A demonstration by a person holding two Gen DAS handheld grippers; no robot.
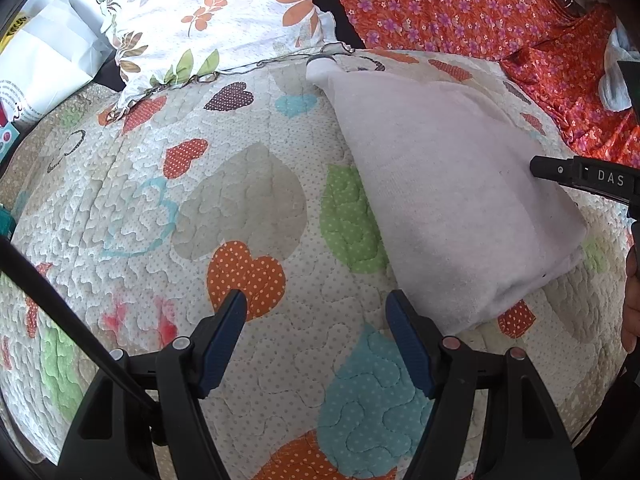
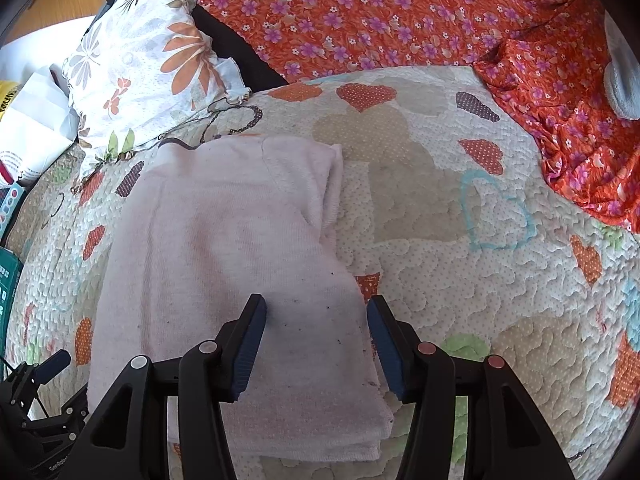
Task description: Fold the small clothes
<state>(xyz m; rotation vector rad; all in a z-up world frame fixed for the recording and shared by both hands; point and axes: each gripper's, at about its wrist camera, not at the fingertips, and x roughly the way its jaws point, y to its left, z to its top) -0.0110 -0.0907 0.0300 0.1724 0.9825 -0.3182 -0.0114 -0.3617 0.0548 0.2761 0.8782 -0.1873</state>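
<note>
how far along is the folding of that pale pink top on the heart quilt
Done: the pale pink top lies folded in layers on the heart quilt, one sleeve tucked over. In hand: nothing; the right gripper is open over its near edge and the left gripper is open over bare quilt. Left: probably one more fold or smoothing. No other small clothes clearly show.
</note>
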